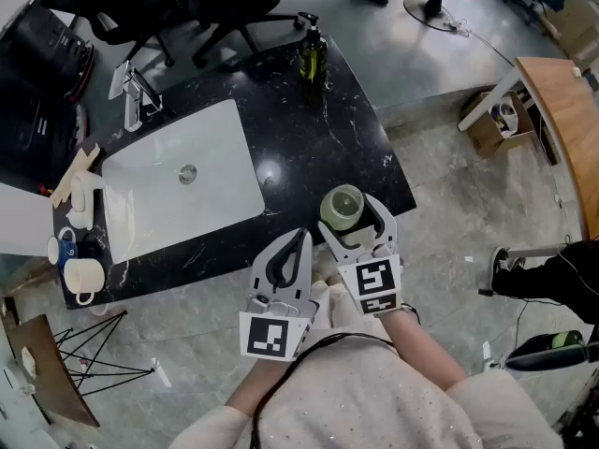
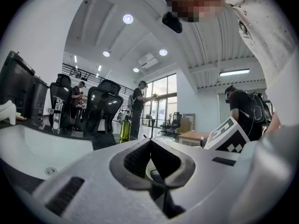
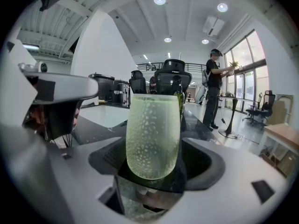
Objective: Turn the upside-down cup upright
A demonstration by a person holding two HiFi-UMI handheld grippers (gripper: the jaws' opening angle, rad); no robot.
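A pale green dimpled cup [image 1: 343,206] [image 3: 153,134] stands at the front edge of the black marble counter [image 1: 309,138], near its right corner. Its top end shows a round rim with a paler middle; I cannot tell whether that end is the mouth or the base. My right gripper [image 1: 352,213] [image 3: 153,149] is open, with one jaw on each side of the cup and a dark gap at the right jaw. My left gripper [image 1: 300,236] [image 2: 150,143] is shut and holds nothing. It sits just left of the right one, off the counter's front edge.
A white sink basin [image 1: 178,181] with a chrome tap [image 1: 134,96] fills the counter's left half. A green bottle [image 1: 312,59] stands at the far edge and white mugs [image 1: 82,274] at the near left corner. Office chairs [image 1: 220,12] are behind, a wooden desk [image 1: 562,120] to the right.
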